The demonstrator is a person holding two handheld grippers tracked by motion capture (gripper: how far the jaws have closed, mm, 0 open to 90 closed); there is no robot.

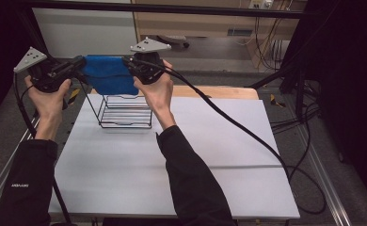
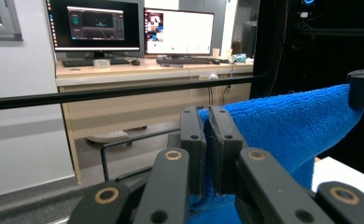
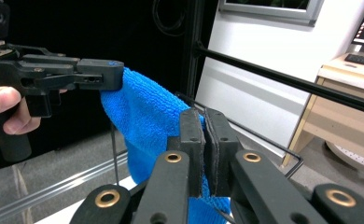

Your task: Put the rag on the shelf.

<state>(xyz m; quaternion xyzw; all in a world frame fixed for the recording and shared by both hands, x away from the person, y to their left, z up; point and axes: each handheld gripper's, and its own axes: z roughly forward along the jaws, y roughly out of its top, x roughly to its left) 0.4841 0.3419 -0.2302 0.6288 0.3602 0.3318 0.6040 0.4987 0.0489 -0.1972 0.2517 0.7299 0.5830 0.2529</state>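
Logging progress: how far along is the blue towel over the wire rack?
Done: the blue terry cloth towel is picked up, stretched between the left gripper and right gripper, each shut on an end. In hand: it is held above the black wire rack. Left: lowering it onto the rack and letting go, probably.

Not much else around here tbh. There's a black wire rack (image 1: 125, 112) sitting on the white table (image 1: 210, 155), right below the claws and a bit toward the person. Past the claws you've got a wooden desk (image 2: 138, 70) with two monitors (image 2: 138, 29) lit up, plus keyboards (image 2: 182, 60) in front of them. Black cables (image 1: 308, 117) are piled off to the right.
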